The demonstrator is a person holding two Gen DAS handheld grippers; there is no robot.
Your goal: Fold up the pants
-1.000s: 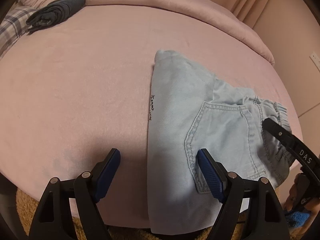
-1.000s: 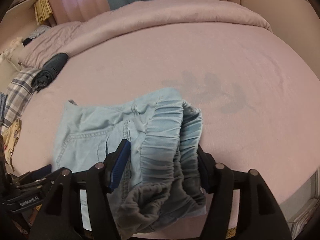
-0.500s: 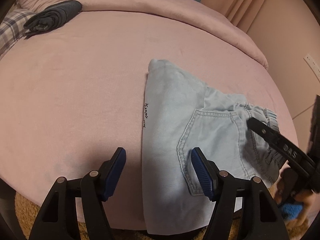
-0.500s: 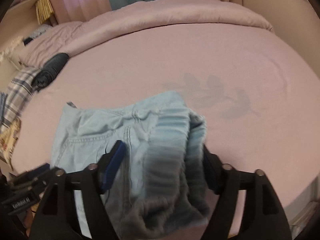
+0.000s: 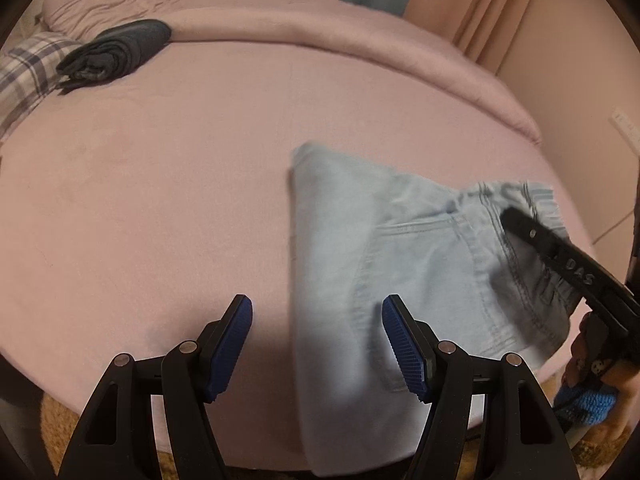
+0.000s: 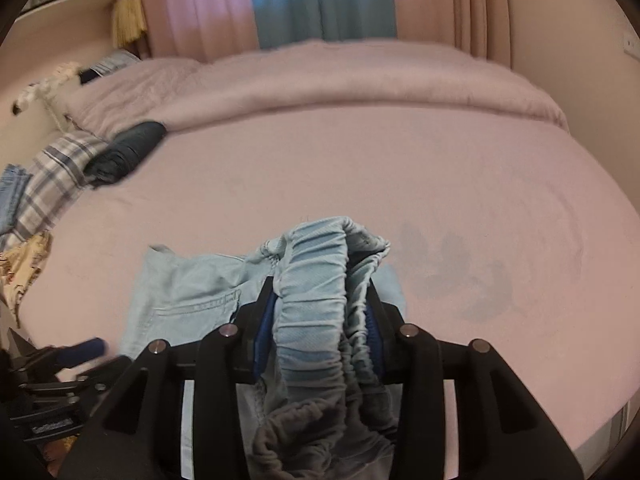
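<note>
Light blue denim pants [image 5: 360, 240] lie folded near the front edge of the pink bed [image 5: 160, 200], back pocket up. My left gripper [image 5: 316, 308] hovers open over their left fold; one pad is above the denim, the other above the sheet. In the right wrist view the gathered elastic waistband [image 6: 316, 280] bulges up between the jaws of my right gripper [image 6: 320, 312], which are closing and pinch it. A black finger of the right gripper [image 5: 568, 256] crosses the waistband at the right. The left gripper's blue pad [image 6: 80, 348] shows blurred at the lower left.
A dark rolled garment [image 5: 116, 52] and a plaid cloth [image 5: 28, 72] lie at the bed's far left. A bunched pink duvet [image 5: 320, 40] runs along the back, with curtains behind it. A wall [image 5: 580, 100] stands close on the right. The sheet bears grey marks [image 6: 460, 280].
The right gripper's jaws widened, then narrowed onto the waistband, which now bunches higher between them. The left gripper's jaws narrowed a little and the pants shifted slightly.
</note>
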